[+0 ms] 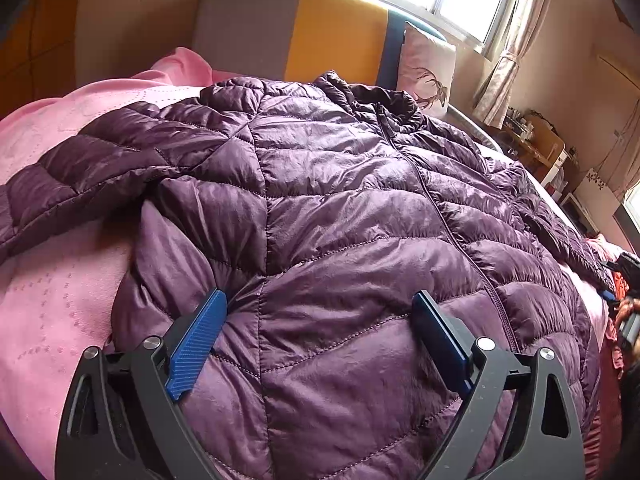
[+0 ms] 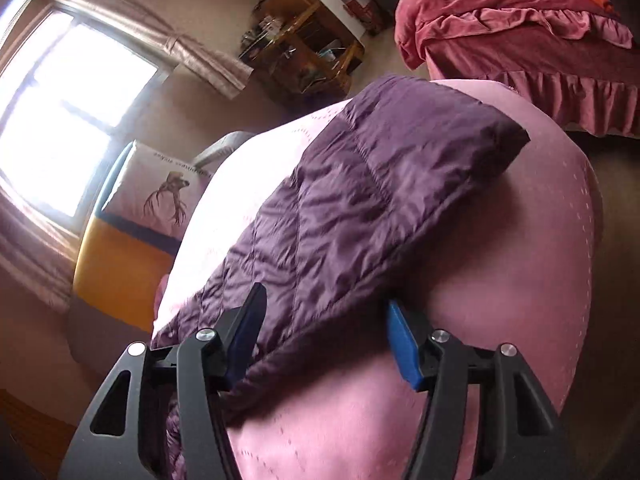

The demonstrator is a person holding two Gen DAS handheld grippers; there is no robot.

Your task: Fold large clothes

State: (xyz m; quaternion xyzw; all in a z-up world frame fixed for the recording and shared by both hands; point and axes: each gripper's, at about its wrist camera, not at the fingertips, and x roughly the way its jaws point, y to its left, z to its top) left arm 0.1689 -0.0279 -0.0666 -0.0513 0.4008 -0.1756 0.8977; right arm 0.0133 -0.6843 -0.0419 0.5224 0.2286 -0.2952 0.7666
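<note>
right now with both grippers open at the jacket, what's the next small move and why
Probably close the right hand-held gripper on the sleeve. Its open fingers already straddle the sleeve's edge on the pink sheet, and the left hand-held gripper sits open over the jacket hem, so neither holds fabric yet.

The right gripper (image 2: 324,320) stands with jaws apart around the near edge of a purple quilted jacket (image 2: 340,216), which lies on a pink bedspread (image 2: 500,300). A deer-print pillow (image 2: 160,188) leans far left.
</note>
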